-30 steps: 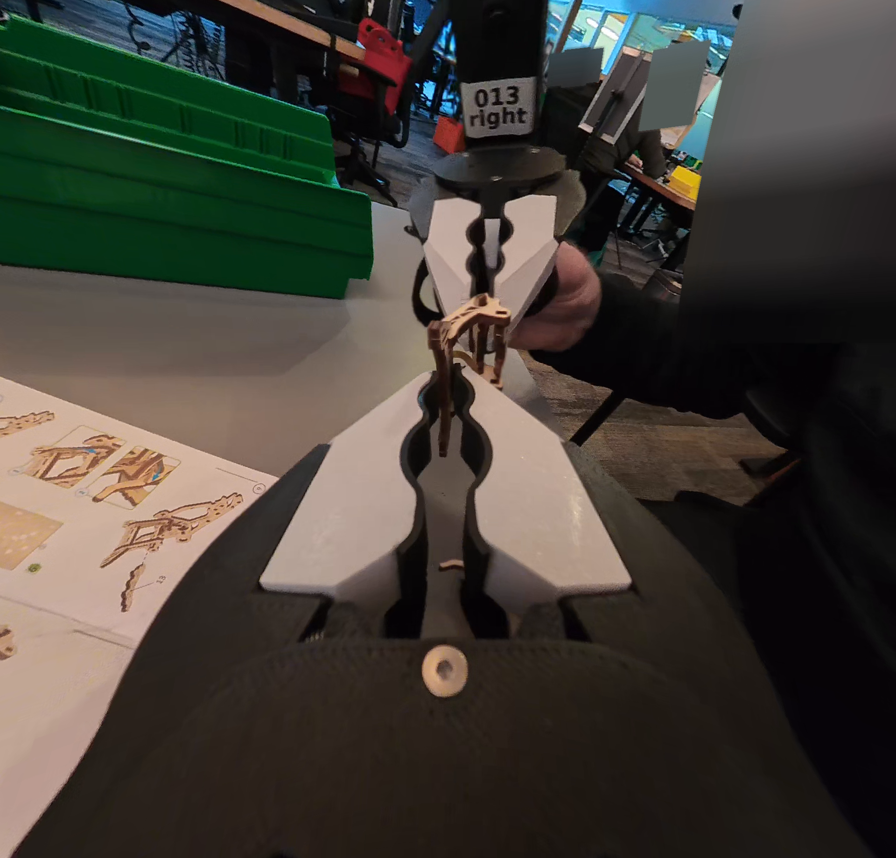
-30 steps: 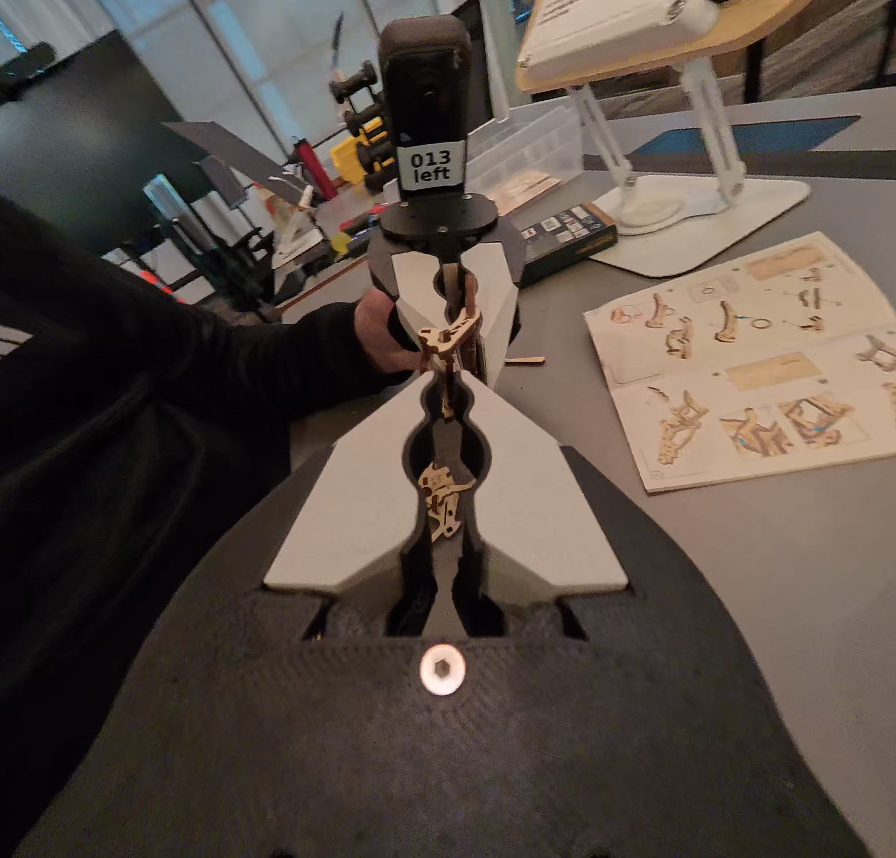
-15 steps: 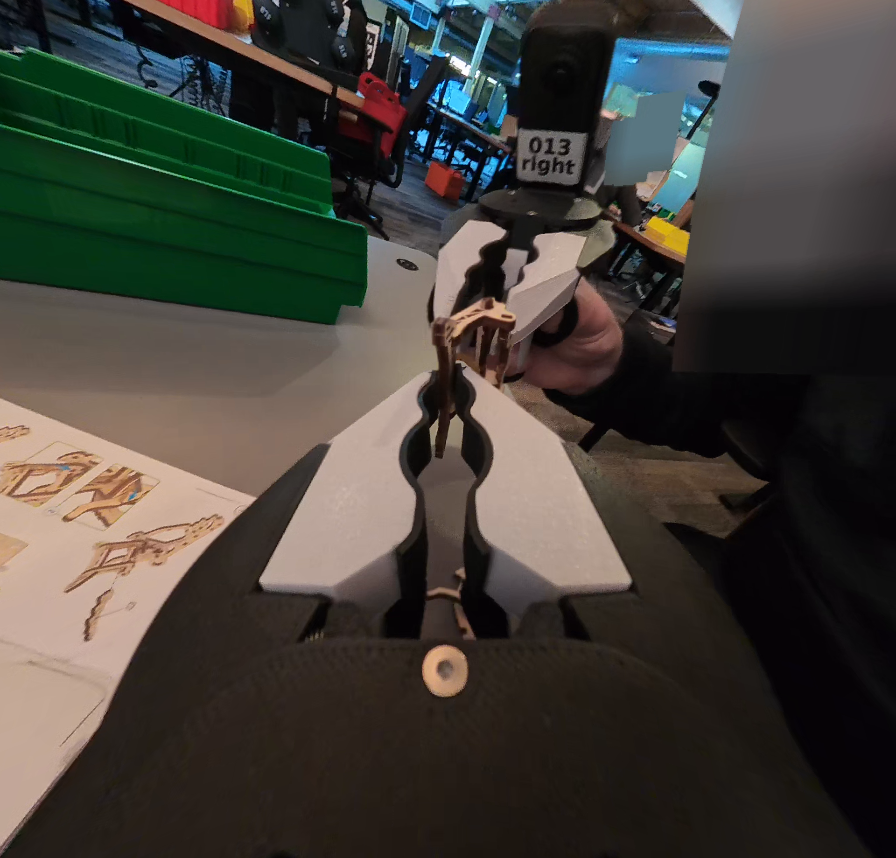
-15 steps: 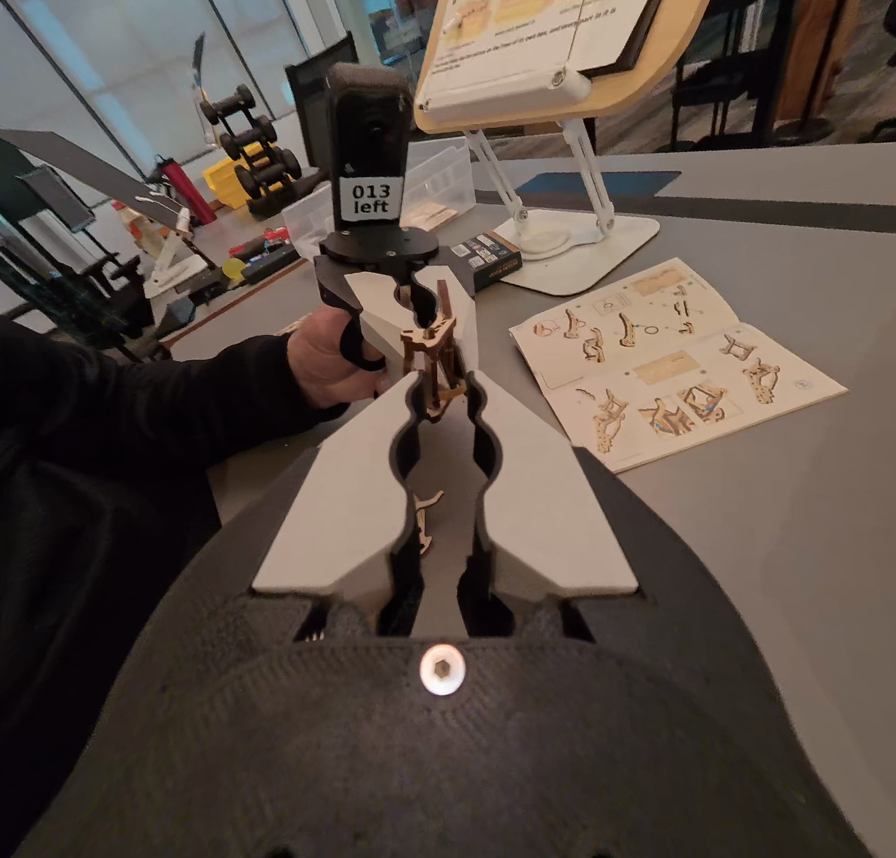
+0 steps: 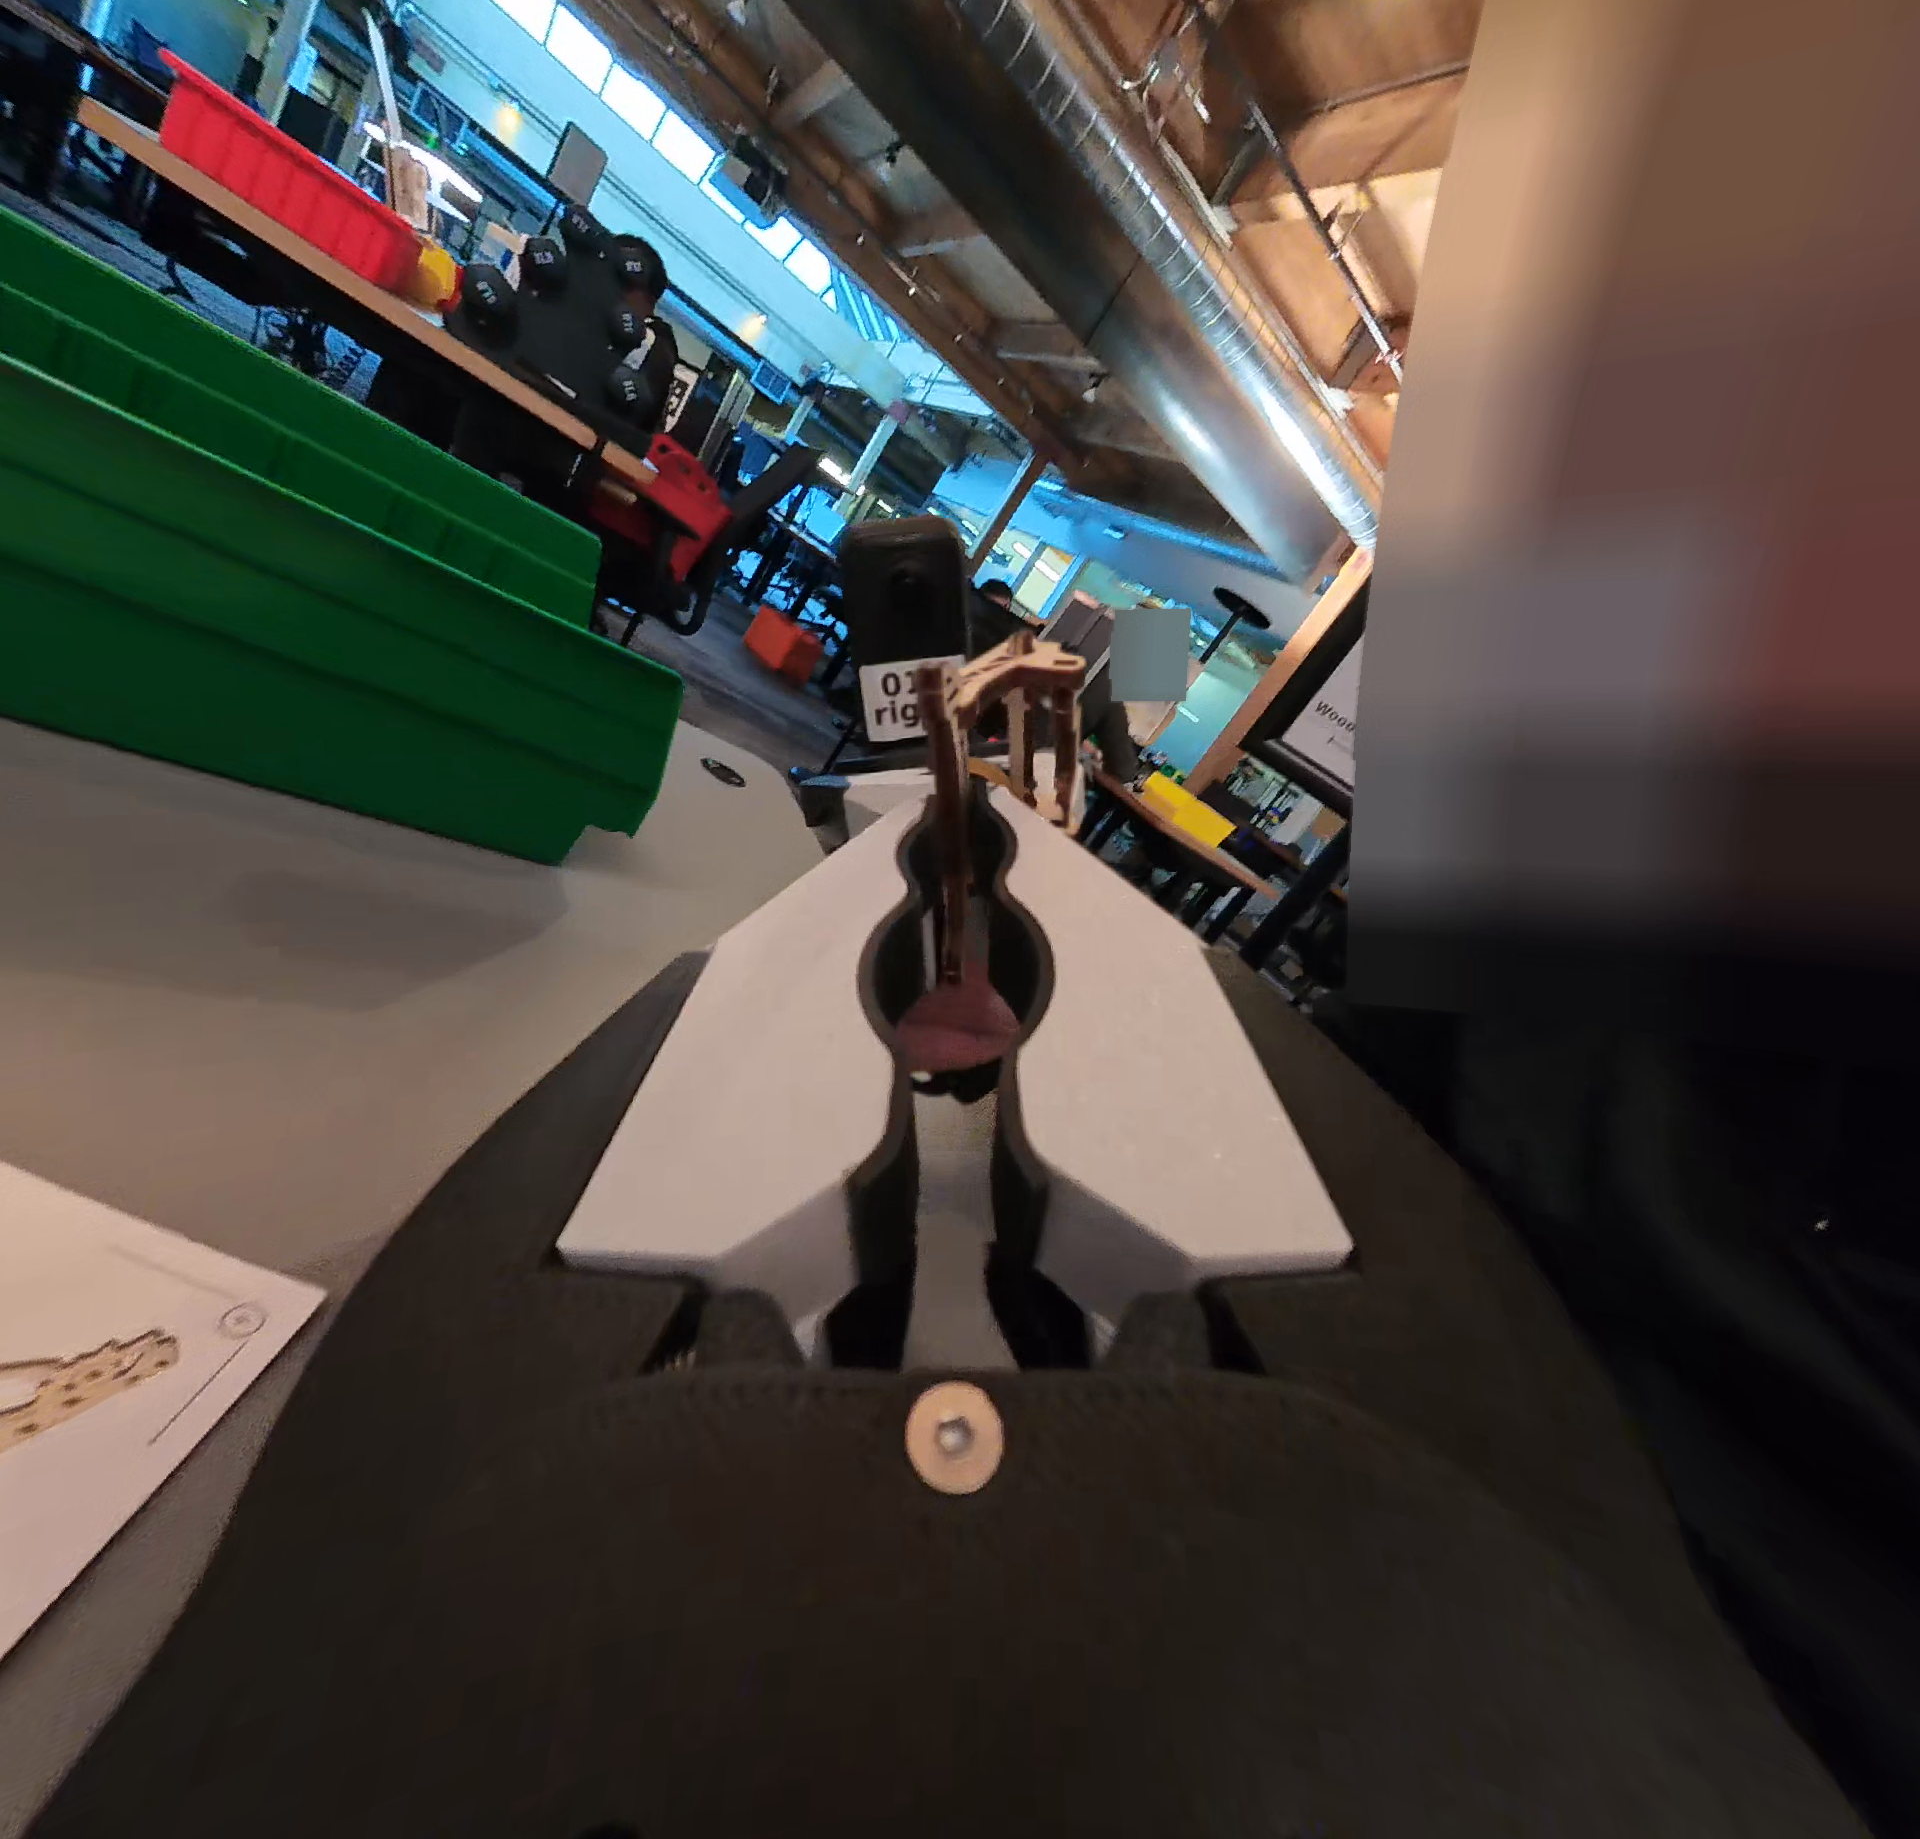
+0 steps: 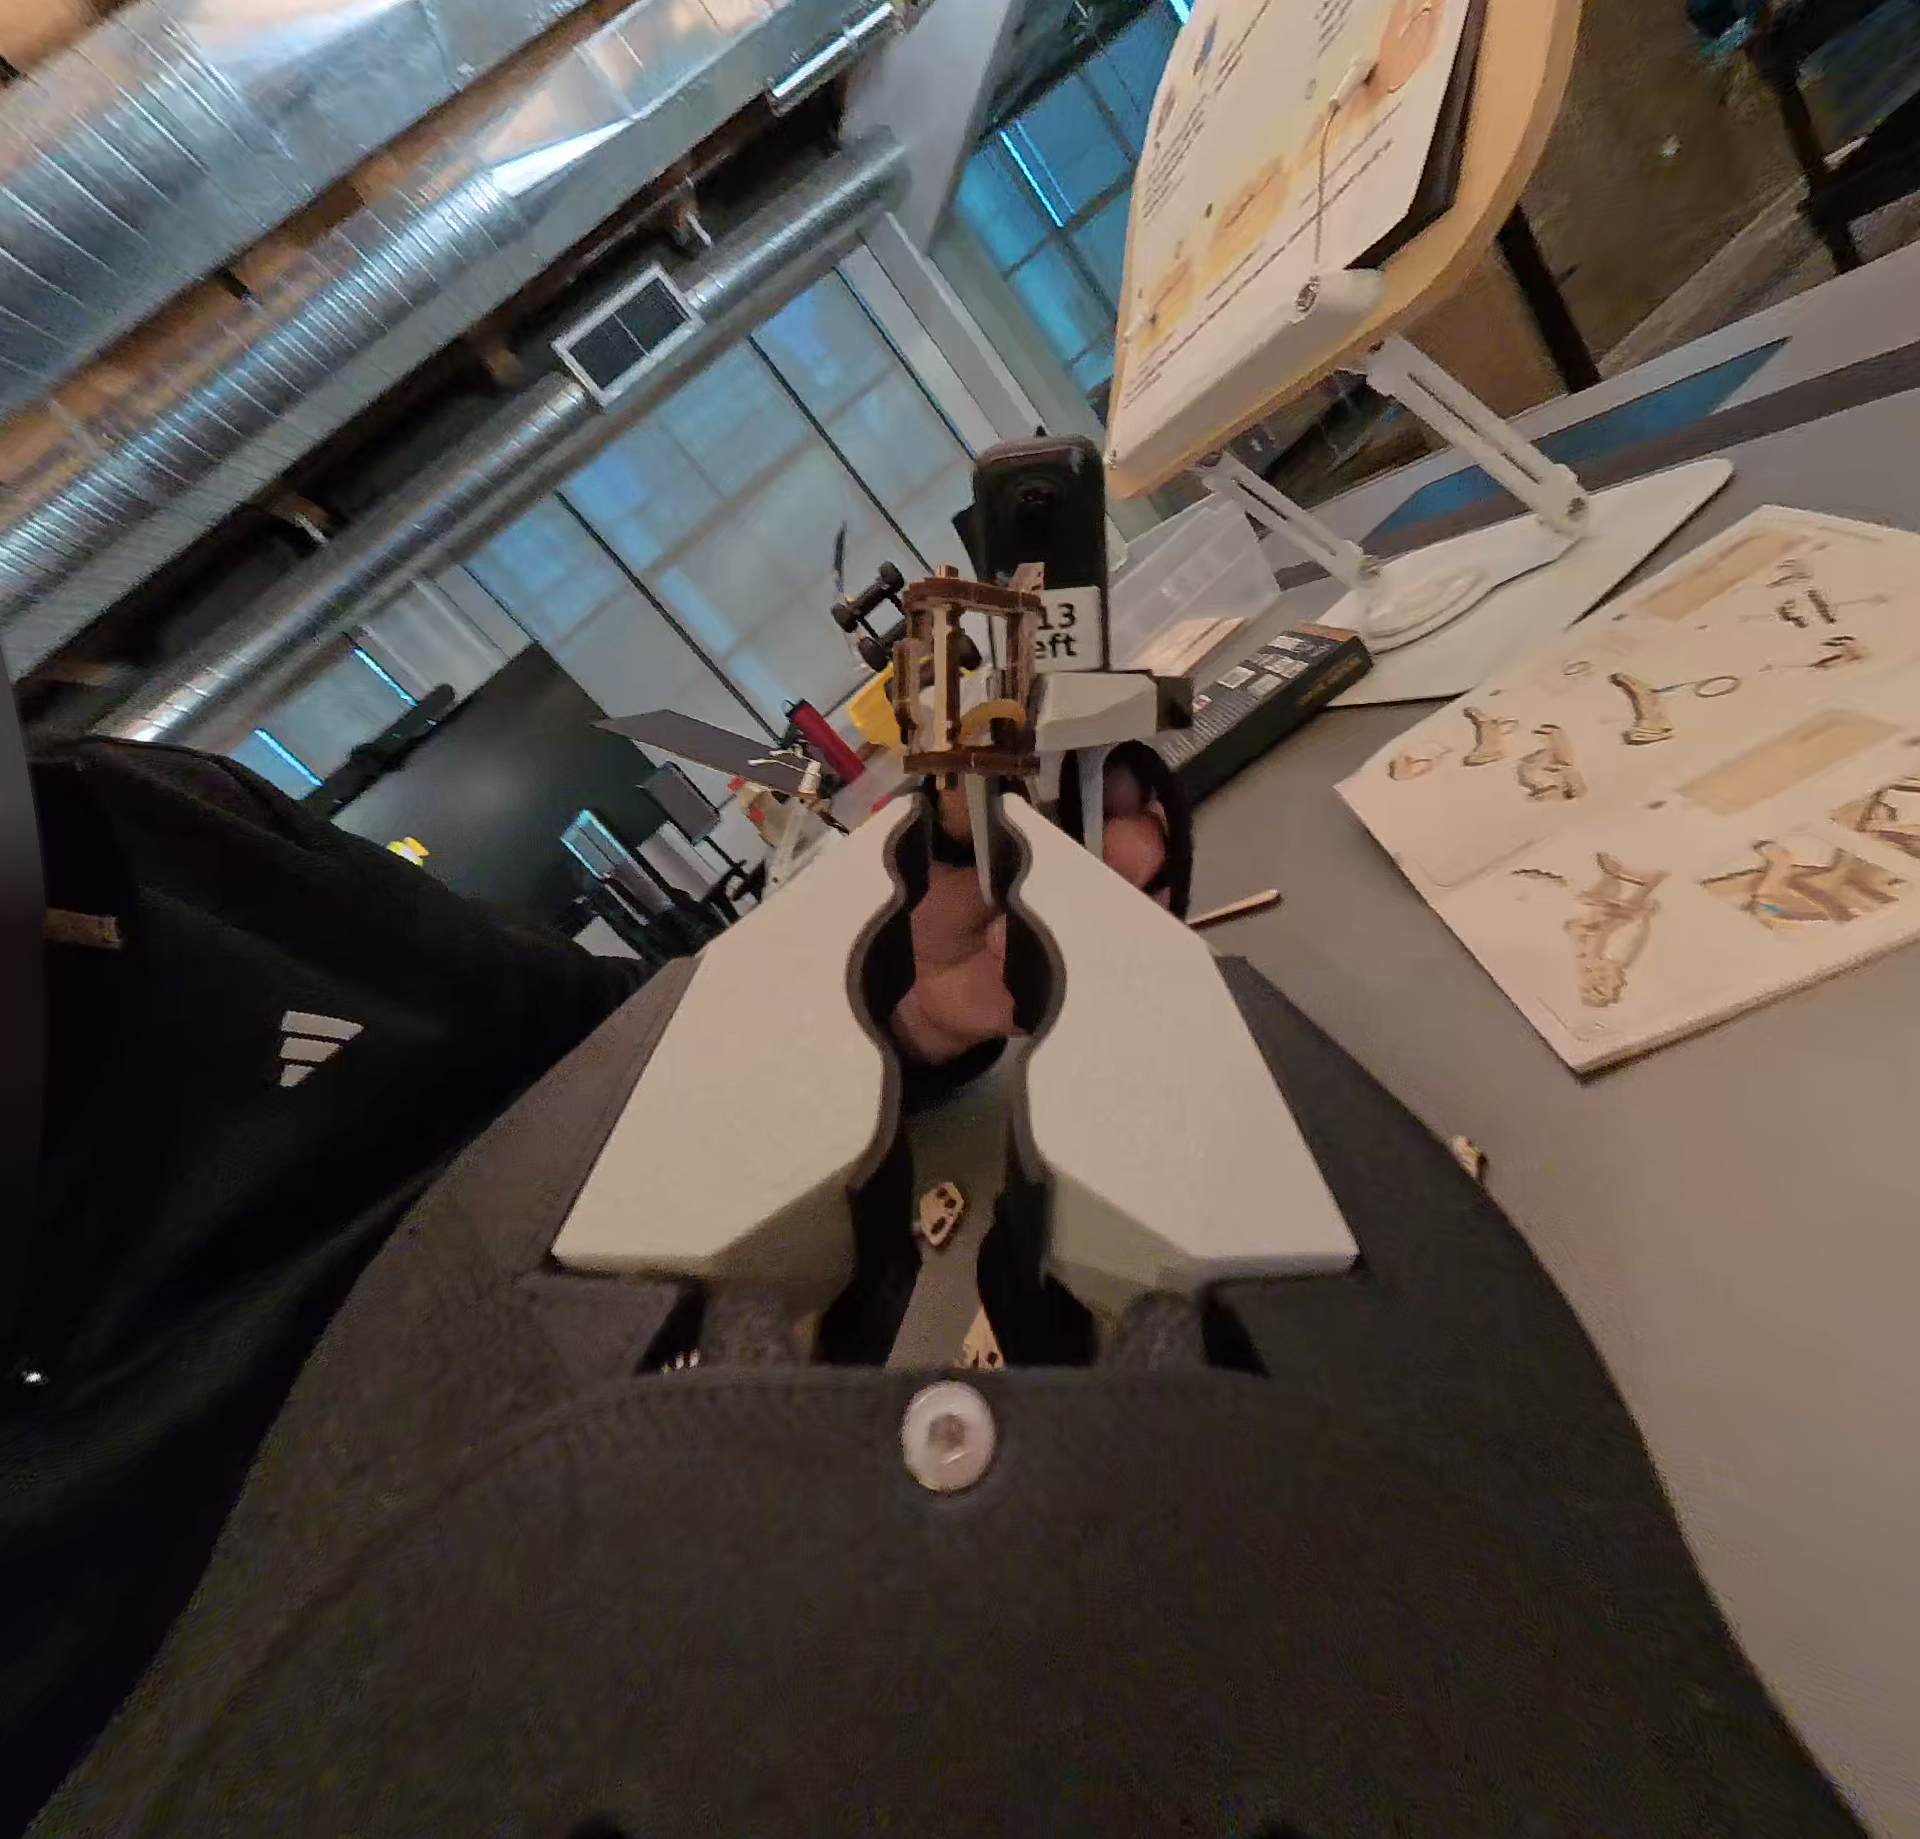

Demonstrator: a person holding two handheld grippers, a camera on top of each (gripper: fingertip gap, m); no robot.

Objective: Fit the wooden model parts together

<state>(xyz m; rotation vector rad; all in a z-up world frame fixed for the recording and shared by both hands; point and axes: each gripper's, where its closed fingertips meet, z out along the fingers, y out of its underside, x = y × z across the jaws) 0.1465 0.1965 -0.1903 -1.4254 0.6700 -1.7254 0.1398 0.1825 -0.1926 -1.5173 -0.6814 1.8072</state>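
Clearly you were in the middle of the joining step, both tools raised off the grey table and pointed nose to nose. Your left gripper was clenched on a flat wooden strip, which stood on edge between the tips with its top reaching the wooden model frame. Your right gripper had its jaws drawn close, and the frame sat right at its tips. It looked nipped by its lower edge, though the contact was small and partly hidden. So the work was in the air between the two tools, above the table's near edge and well clear of the instruction sheet.

Whether the strip's tab was already seated in the frame could not be told from either view. I judged it was at the mouth of its slot or partly in.

The next move called for a short, straight push along the strip's length, with the right tool held firm as the anvil. Any twist would bend the thin wood or lever the frame out of a shallow pinch. A few loose wooden pieces lay on the table below, so more fitting remained.
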